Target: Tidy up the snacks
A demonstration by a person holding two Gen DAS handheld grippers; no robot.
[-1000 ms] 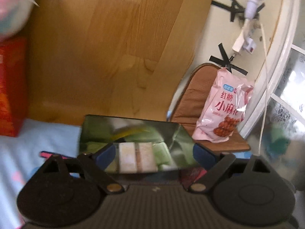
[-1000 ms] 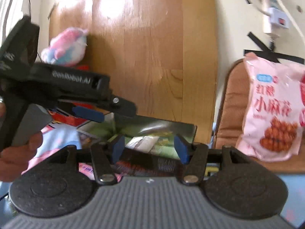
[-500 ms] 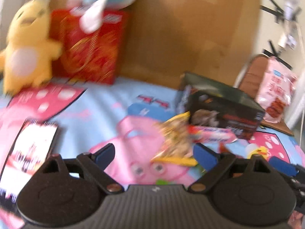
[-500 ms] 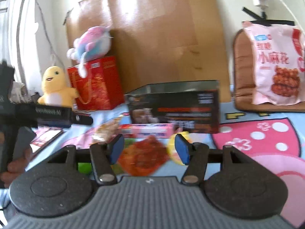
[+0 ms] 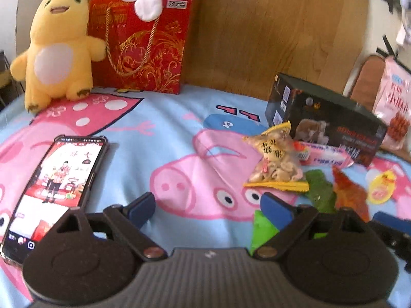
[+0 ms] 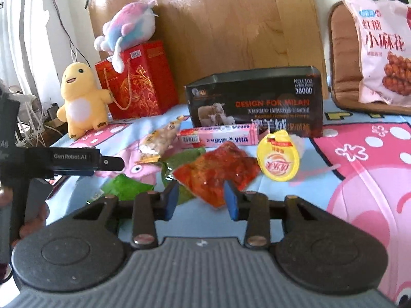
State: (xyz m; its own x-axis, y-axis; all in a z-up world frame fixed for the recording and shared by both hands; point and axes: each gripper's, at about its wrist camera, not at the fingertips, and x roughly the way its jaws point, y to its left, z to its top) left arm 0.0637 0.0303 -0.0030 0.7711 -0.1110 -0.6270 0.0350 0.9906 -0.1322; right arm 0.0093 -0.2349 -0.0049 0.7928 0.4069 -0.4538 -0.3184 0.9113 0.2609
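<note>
- Right gripper (image 6: 201,200): blue pads partly apart, jaws just closing in; the near corner of a red snack packet (image 6: 218,173) lies between them, pads not seen pressing on it.
- Left gripper (image 5: 209,210): jaws spread wide, nothing between them, over the cartoon-pig bedsheet (image 5: 154,138).
- Red snack packet: flat on the sheet, overlapping a green packet (image 6: 128,184) on its left.
- Yellow-lidded jelly cup (image 6: 278,160): just beside the red packet, on its right.
- Pink bar-shaped packet (image 6: 221,136): behind the red packet, against the front of a black box (image 6: 257,105).
- Clear yellow-edged snack bag (image 5: 276,163): left of the pink packet, near the box.
- Black box: open-topped, upright, printed with sheep.
- Large pink snack bag (image 6: 380,48): leaning upright on a brown cushion (image 6: 341,59), right of the box.
- Smartphone (image 5: 54,187): screen lit, flat on the sheet at far left.
- Yellow plush toy (image 5: 56,48): standing beside a red gift bag (image 5: 141,41).
</note>
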